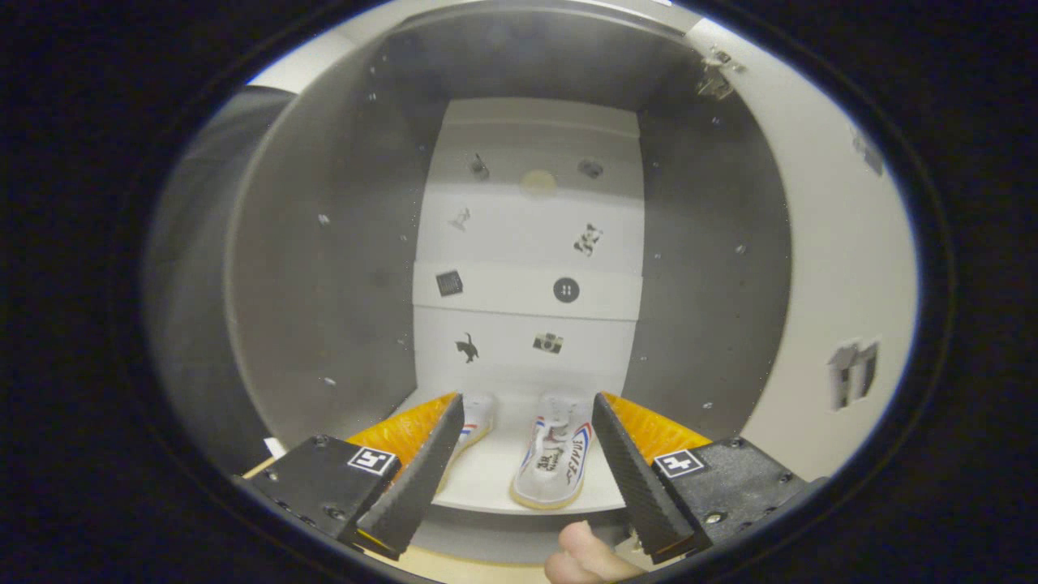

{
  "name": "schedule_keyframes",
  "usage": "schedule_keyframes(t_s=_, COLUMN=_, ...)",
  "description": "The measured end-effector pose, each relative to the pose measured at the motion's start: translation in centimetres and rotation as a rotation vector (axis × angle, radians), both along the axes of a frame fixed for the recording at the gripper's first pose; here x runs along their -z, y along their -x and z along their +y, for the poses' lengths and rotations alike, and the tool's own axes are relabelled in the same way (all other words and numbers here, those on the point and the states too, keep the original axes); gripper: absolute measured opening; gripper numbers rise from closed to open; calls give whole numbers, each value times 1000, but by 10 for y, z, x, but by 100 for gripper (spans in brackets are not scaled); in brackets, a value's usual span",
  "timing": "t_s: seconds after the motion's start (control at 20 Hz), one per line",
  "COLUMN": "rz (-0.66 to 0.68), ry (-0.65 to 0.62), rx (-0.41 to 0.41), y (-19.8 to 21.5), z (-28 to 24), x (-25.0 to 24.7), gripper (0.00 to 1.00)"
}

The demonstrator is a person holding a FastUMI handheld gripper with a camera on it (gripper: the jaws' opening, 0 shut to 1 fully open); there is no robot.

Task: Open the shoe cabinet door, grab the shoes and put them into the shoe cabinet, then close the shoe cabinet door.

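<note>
Shoes stand inside the shoe cabinet [324, 268], and the gripper view looks straight into its open front. The claw [527, 462] is spread wide and pinches nothing; its two black ribbed fingers [418, 474] have orange backs and point toward the cabinet from the near side. Each finger base carries a small black-and-white square marker [371, 460].

The right shoe [555, 462] lies flat on the white shelf [486, 478] at the bottom of the cabinet, between the two fingers and a little beyond their tips. It is white with red and blue stripes on its side, and its toe points toward the camera. The left shoe [474, 418] lies beside it on the same shelf, partly hidden behind the left finger, so I see mostly its side with the stripes.

The back wall [527, 268] of the cabinet is white and carries several small dark stickers [566, 289]. The side walls are grey and have small holes or pegs. On the far right, the pale outer panel [835, 268] of the cabinet shows a metal hinge [715, 77] near its top.

At the near edge, just below the shelf and between the finger bases, a person's fingertip [580, 556] is visible.
</note>
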State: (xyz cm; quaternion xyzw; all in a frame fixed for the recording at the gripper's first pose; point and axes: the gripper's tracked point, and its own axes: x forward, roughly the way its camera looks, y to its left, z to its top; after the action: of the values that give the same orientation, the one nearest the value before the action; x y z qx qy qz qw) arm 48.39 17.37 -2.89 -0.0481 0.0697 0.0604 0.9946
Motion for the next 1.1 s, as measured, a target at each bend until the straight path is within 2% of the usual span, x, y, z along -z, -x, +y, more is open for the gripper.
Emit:
schedule_keyframes(t_s=0.3, rz=-46, ry=-23, rx=-4, y=108, z=-1, x=-57, gripper=100)
schedule_keyframes(t_s=0.45, rz=-31, ry=-51, rx=-70, y=173, z=5, x=-82, gripper=100)
schedule_keyframes(t_s=0.6, rz=-95, ry=-11, rx=-49, y=238, z=-16, x=-117, gripper=100)
schedule_keyframes(t_s=0.75, rz=-96, ry=6, rx=-53, y=301, z=-27, x=-140, gripper=100)
schedule_keyframes(t_s=0.9, rz=-119, ry=5, rx=-55, y=347, z=-44, x=-166, gripper=100)
schedule_keyframes(t_s=1.1, rz=-106, ry=10, rx=-26, y=382, z=-82, x=-179, gripper=100)
